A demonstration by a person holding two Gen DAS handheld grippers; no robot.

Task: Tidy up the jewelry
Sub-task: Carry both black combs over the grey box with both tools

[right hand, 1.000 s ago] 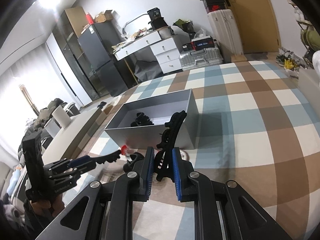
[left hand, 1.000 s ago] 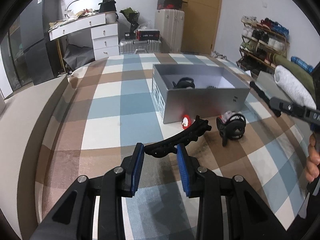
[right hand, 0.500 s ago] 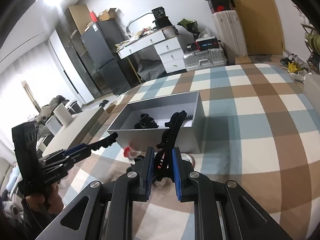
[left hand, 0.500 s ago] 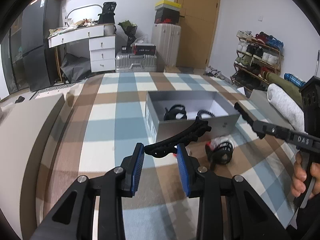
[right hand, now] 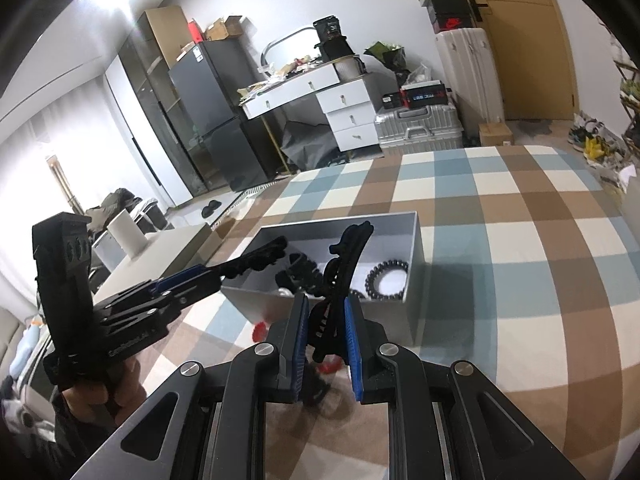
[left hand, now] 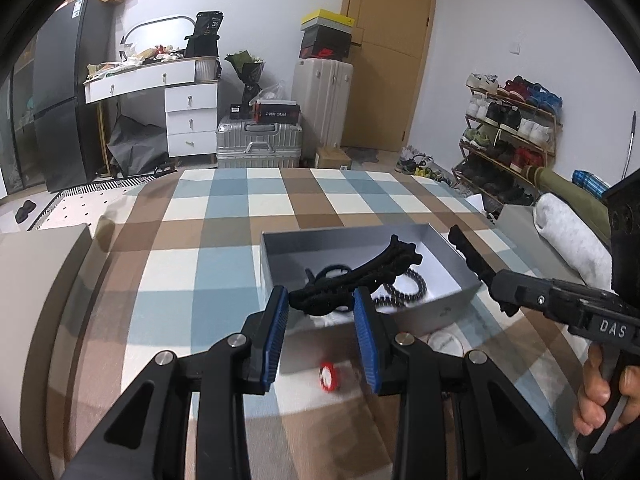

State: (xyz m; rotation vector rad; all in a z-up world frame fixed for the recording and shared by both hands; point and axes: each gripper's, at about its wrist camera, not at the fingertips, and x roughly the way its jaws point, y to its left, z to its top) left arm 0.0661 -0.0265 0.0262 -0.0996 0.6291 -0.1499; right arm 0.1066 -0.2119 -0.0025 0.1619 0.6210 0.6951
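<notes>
My left gripper (left hand: 321, 308) is shut on a long black hair clip (left hand: 360, 276) and holds it above the near wall of the open grey box (left hand: 432, 312). My right gripper (right hand: 325, 312) is shut on a second black hair clip (right hand: 340, 276), raised above the box's near wall (right hand: 412, 312). Inside the box lie a black bead bracelet (right hand: 386, 276) and other dark hair pieces (right hand: 298, 268). A small red item (left hand: 328, 376) lies on the checked cover in front of the box. The right gripper also shows in the left wrist view (left hand: 472, 260), the left one in the right wrist view (right hand: 256, 260).
The box sits on a bed with a blue, brown and white checked cover (left hand: 224, 216). A white round item (left hand: 444, 342) lies by the box's near wall. A grey rolled blanket (left hand: 568, 232) lies at the right. A white dresser (left hand: 188, 108), suitcases and a shoe rack (left hand: 508, 128) stand beyond.
Both grippers have risen and moved forward with their clips, from in front of the box to over its near wall. The box's inside now shows from above.
</notes>
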